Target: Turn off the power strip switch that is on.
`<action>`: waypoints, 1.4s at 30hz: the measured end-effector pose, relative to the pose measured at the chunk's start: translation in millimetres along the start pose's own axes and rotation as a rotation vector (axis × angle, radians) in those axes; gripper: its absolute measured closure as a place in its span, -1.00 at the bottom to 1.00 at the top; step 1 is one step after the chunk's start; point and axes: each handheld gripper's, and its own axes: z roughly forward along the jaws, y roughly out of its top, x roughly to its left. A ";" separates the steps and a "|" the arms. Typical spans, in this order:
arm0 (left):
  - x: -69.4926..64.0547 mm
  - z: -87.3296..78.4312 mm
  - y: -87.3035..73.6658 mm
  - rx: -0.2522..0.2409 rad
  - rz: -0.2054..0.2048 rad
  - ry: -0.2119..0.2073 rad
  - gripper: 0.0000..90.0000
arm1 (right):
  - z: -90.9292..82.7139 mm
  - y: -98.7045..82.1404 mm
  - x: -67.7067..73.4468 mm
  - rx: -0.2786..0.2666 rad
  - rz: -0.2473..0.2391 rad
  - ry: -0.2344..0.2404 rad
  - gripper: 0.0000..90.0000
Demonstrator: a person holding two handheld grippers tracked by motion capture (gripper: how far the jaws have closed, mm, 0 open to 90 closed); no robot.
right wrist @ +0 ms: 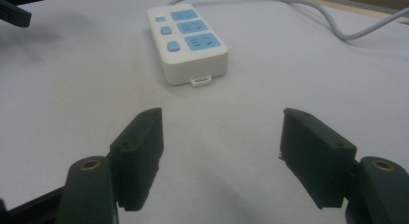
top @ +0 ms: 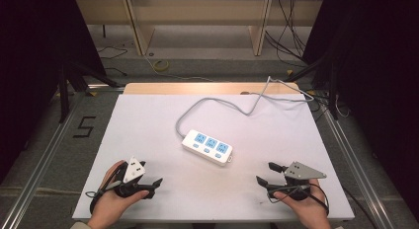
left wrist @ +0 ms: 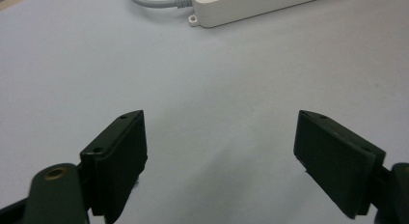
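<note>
power strip [top: 207, 146] at the middle of the white table [top: 148, 125]
left gripper [top: 150, 178] and right gripper [top: 265, 172] rest near the front edge, well apart from the strip, jaws spread wide and empty; its grey cable [top: 217, 103] trails toward the far edge.

Bright, even overhead light; soft shadows; dark surroundings; slightly soft focus.

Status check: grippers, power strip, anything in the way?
Left gripper open, right gripper open, both empty. Power strip mid-table, untouched. Its cable trails back, path clear.
</note>
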 end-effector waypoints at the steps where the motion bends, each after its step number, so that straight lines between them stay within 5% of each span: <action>1: -0.1 0.2 0.0 -0.001 -0.006 0.000 -0.58 | -0.4 -0.1 0.1 0.002 -0.003 -0.001 -0.23; 12: 2.1 -0.5 0.2 -0.003 -0.006 0.004 -0.57 | -6.7 3.0 3.6 0.032 -0.068 -0.055 0.36; 17: 3.3 -0.9 -0.4 -0.005 -0.008 0.005 -0.56 | -11.7 3.8 6.0 0.051 -0.109 -0.067 1.00; 42: 0.6 -2.7 0.3 -0.017 -0.008 0.009 -0.56 | -7.7 18.8 6.3 0.095 -0.110 -0.048 1.00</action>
